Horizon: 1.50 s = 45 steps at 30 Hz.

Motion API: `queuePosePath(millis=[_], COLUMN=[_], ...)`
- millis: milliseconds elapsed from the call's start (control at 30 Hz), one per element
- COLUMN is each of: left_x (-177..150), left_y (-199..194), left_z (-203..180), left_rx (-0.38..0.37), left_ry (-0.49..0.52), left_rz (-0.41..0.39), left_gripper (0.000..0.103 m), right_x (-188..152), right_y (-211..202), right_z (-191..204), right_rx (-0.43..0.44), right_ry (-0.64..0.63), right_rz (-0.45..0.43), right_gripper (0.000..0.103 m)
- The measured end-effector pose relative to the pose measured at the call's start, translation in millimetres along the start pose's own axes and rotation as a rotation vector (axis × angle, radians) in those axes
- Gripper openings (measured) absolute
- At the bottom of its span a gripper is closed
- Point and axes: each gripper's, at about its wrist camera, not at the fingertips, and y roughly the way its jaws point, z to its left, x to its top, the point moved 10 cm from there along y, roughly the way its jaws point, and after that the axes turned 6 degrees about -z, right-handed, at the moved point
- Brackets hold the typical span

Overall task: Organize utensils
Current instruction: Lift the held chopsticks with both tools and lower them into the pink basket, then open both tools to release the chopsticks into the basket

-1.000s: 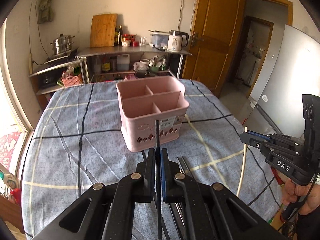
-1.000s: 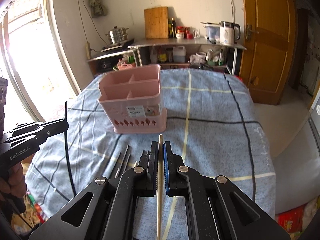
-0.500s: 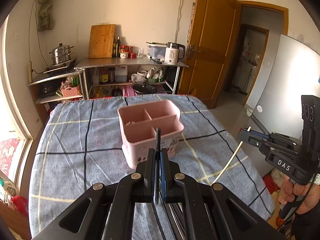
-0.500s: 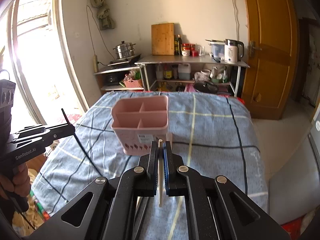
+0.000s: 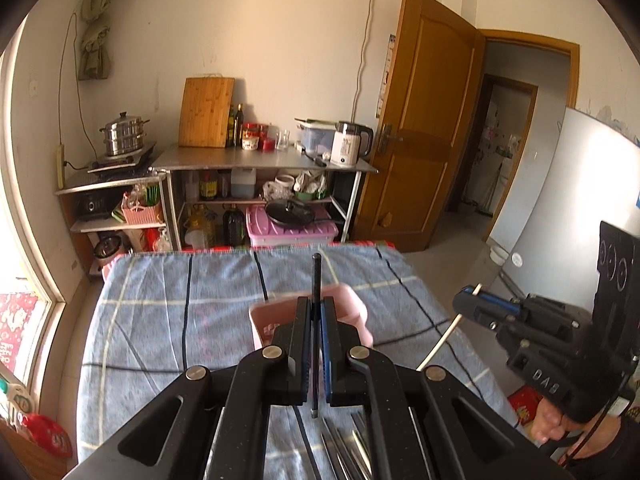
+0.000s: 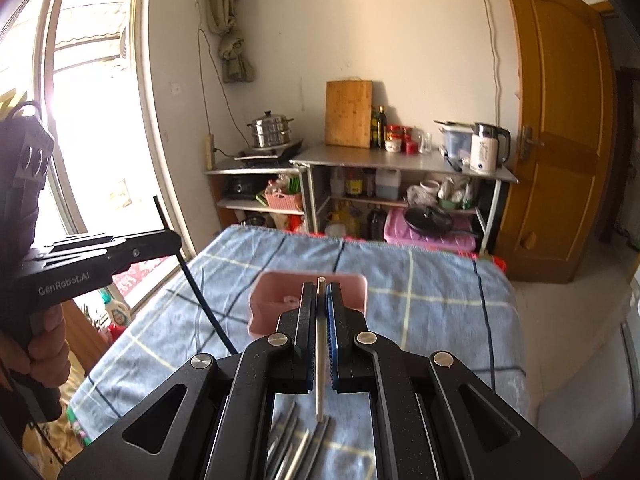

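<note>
Chopsticks first, nearest the lenses: the left gripper is clenched on a thin black chopstick, pinched along its middle so both ends stick out free. The right gripper is clamped the same way on a slim cream-white chopstick. Both sticks hang in the air, clear of the cloth. Just below them, a loose bundle of grey metal chopsticks lies on the blue checked tablecloth, not yet sorted.

Beyond the fingertips sits the pink plastic utensil caddy, blurred, its dividers hard to make out from here.

Risks, as I judge them: each stick is held by a narrow pinch on a smooth round shaft, so it could pivot or slide out on the way over. The caddy is largely hidden behind the jaws in both views, so a tip may catch the rim or a divider, or land in the wrong compartment. Two sticks arriving together could also cross and knock each other.
</note>
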Motion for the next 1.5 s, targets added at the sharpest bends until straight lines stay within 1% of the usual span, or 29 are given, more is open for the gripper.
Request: queuePosePath(millis=[200, 333, 500, 700, 833, 967, 1067, 1200, 1400, 1500], left_x=[37.7, 48.4, 41.7, 21.8, 6.7, -2.5, -7.6, -16.0, -35.1, -42.9], left_y=[4.6, 11.0, 27.3, 50.9, 63.8, 72.2, 76.2, 82.3, 91.8, 95.7], left_z=[5.5, 11.2, 23.7, 41.3, 47.1, 50.4, 53.6, 58.5, 61.0, 64.6], left_rx=[0.010, 0.023, 0.038, 0.050, 0.048, 0.041, 0.040, 0.037, 0.031, 0.038], left_ry=[0.001, 0.004, -0.009, -0.026, -0.039, -0.043, -0.047, -0.054, -0.061, -0.074], left_rz=[-0.044, -0.061, -0.045, 0.003, 0.029, 0.045, 0.053, 0.070, 0.111, 0.128], left_gripper=[0.004, 0.004, 0.004, 0.004, 0.004, 0.004, 0.004, 0.004, 0.004, 0.004], right_x=[30.6, 41.6, 44.5, 39.6, 42.5, 46.2, 47.3, 37.9, 7.5, -6.6], right_y=[11.7, 21.6, 40.0, 60.0, 65.6, 70.8, 74.7, 84.9, 103.7, 111.6], right_z=[8.8, 16.2, 21.2, 23.1, 20.0, 17.1, 19.4, 22.5, 22.8, 19.7], right_rx=[0.021, 0.033, 0.050, 0.058, 0.051, 0.057, 0.053, 0.056, 0.056, 0.055], right_ry=[0.012, 0.012, 0.030, 0.042, 0.040, 0.049, 0.033, 0.033, 0.043, 0.053], right_rz=[-0.046, -0.061, -0.060, -0.051, -0.066, -0.054, -0.048, -0.021, 0.053, 0.087], right_gripper=[0.005, 0.005, 0.005, 0.005, 0.005, 0.005, 0.005, 0.005, 0.005, 0.005])
